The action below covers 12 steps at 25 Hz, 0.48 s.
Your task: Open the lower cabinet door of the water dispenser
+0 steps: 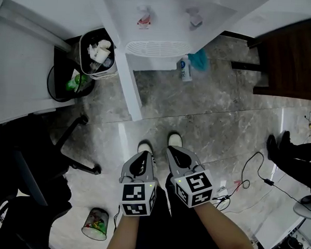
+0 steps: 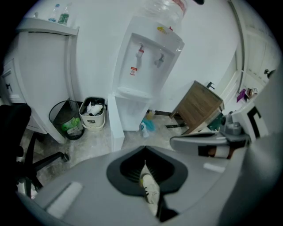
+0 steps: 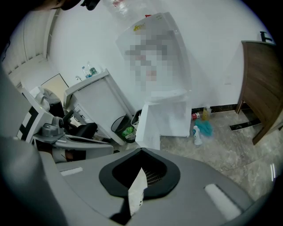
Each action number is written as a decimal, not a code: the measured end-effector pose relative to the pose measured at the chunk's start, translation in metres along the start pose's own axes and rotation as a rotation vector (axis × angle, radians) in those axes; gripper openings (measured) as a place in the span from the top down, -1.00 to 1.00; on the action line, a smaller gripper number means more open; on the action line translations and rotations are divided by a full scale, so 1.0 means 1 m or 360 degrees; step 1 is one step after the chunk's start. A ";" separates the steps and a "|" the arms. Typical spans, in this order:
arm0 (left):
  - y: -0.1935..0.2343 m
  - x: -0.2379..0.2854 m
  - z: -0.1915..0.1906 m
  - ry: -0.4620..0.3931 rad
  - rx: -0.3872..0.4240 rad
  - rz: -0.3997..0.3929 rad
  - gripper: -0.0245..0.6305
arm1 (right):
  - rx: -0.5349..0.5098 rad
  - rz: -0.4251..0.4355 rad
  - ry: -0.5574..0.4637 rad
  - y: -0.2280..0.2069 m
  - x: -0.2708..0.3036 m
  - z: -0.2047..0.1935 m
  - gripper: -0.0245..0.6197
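Jaws clenched empty on both our left gripper [image 1: 144, 157] and right gripper [image 1: 174, 152], well apart from the water dispenser [image 1: 166, 23]. Its lower cabinet door [image 1: 131, 78] already stands swung open, so we judge the task done.

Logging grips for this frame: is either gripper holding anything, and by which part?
Nothing held: the left gripper and right gripper are both shut, empty.
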<state>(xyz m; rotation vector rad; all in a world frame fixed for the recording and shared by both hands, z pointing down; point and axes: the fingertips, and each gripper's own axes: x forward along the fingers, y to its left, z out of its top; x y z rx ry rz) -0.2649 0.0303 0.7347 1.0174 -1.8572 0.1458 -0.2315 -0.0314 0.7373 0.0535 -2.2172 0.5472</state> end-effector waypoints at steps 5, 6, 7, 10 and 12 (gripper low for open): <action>0.004 -0.002 -0.001 0.0012 0.0003 0.0003 0.91 | -0.0023 0.0008 0.0001 0.002 0.002 0.002 0.95; 0.005 -0.002 -0.001 0.0011 0.0003 0.0005 0.91 | -0.0029 0.0011 -0.0001 0.003 0.003 0.003 0.95; 0.005 -0.002 0.000 0.0010 0.0004 0.0005 0.91 | -0.0034 0.0012 -0.0003 0.003 0.003 0.003 0.95; 0.006 -0.001 0.001 0.0002 0.0006 0.0005 0.91 | -0.0039 0.0011 -0.0012 0.002 0.005 0.006 0.95; 0.007 0.000 0.002 -0.0002 0.0006 0.0003 0.91 | -0.0042 0.0011 -0.0019 0.002 0.007 0.008 0.95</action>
